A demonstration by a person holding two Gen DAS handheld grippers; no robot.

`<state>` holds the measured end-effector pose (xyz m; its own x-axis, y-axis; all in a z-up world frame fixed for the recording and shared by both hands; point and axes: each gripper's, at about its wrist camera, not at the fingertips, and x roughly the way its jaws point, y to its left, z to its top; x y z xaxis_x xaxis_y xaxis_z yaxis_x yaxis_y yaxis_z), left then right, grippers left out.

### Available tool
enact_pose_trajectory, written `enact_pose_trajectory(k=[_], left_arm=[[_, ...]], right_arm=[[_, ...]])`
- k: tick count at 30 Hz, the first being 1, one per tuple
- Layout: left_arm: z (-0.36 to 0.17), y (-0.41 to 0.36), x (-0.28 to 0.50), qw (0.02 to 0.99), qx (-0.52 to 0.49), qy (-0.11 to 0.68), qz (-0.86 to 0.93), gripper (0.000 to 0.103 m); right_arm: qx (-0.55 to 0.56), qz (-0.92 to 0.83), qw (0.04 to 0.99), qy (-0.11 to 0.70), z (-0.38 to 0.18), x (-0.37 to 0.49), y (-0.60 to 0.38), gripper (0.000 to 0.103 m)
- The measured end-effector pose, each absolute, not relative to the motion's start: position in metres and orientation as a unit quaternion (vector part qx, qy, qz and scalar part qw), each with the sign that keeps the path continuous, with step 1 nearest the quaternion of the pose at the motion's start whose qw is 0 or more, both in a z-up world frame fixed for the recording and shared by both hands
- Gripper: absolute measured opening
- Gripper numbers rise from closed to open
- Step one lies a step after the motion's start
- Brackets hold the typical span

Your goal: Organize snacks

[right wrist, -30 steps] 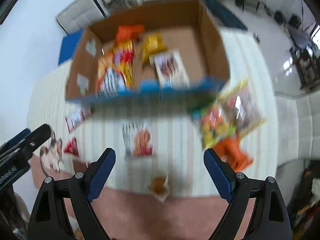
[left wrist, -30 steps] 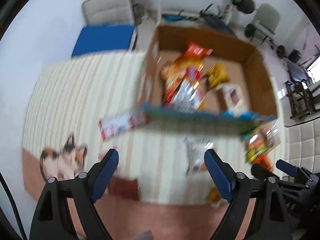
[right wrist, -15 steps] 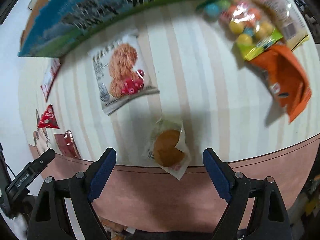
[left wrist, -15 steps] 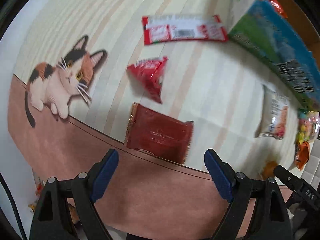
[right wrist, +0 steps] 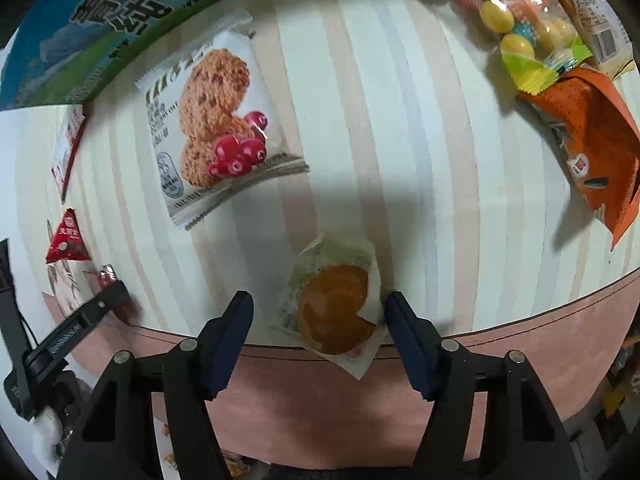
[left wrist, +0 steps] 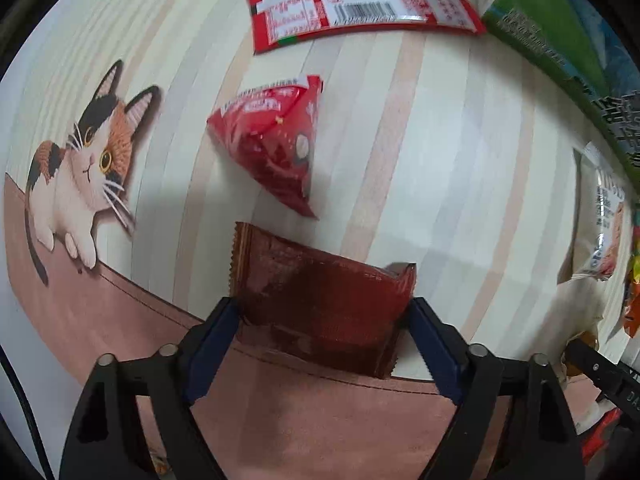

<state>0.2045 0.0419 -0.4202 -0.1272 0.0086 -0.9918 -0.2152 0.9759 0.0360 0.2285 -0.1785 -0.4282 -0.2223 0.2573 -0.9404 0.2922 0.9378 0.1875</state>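
1. Closing around a dark red packet (left wrist: 320, 312), the left gripper (left wrist: 322, 316) has a blue pad at each short end of it; the pads look to be touching the wrapper's edges, and the jaws are coming together.
2. That packet lies on the near part of a striped mat (left wrist: 440, 152), across the line where the stripes meet a plain brown band.
3. Just beyond it sits a red triangular pouch (left wrist: 276, 152), and farther off a long red-and-white wrapper (left wrist: 360, 12) lies beside a blue-green box (left wrist: 560, 28).
4. Left of these, a printed cat (left wrist: 84, 168) decorates the mat.
5. The right gripper (right wrist: 318, 316) is also narrowing, its jaws straddling a wrapped round pastry (right wrist: 336, 308); the left pad stands clear of the wrapper, the right one is at its edge.
6. Farther away lie a cookie packet (right wrist: 216, 128), a bag of coloured candies (right wrist: 516, 12) and an orange pouch (right wrist: 592, 140).
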Motion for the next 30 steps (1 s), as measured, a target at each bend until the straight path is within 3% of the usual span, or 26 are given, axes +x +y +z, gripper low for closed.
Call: enact_pose_trajectory(k=[3, 6, 10, 12, 14, 18, 26, 30], left_arm=[[-0.414, 0.039, 0.207, 0.664, -0.054, 0.742, 0.082, 0.061], [-0.408, 0.031, 0.208, 0.668, -0.047, 0.738, 0.084, 0.056], [-0.399, 0.022, 0.204, 0.671, -0.053, 0.735, 0.082, 0.052], [-0.387, 0.015, 0.203, 0.677, -0.051, 0.730, 0.079, 0.039], [-0.374, 0.012, 0.196, 0.684, -0.045, 0.725, 0.073, 0.034], [-0.368, 0.009, 0.194, 0.684, -0.051, 0.725, 0.062, 0.034], [-0.350, 0.066, 0.178, 0.667, -0.182, 0.719, 0.072, 0.036], [-0.348, 0.079, 0.170, 0.664, -0.168, 0.723, 0.087, 0.034]], right_arm=[[0.162, -0.019, 0.602, 0.782, -0.427, 0.229, -0.174, 0.060], [0.143, -0.022, 0.607, 0.781, -0.424, 0.228, -0.171, 0.046], [0.147, -0.017, 0.612, 0.777, -0.423, 0.220, -0.163, 0.045], [0.152, -0.016, 0.611, 0.777, -0.423, 0.216, -0.164, 0.045], [0.157, -0.014, 0.611, 0.776, -0.421, 0.210, -0.166, 0.045], [0.154, -0.013, 0.617, 0.772, -0.414, 0.204, -0.173, 0.045], [0.169, -0.006, 0.616, 0.769, -0.398, 0.209, -0.193, 0.045], [0.176, -0.003, 0.615, 0.769, -0.393, 0.211, -0.187, 0.045]])
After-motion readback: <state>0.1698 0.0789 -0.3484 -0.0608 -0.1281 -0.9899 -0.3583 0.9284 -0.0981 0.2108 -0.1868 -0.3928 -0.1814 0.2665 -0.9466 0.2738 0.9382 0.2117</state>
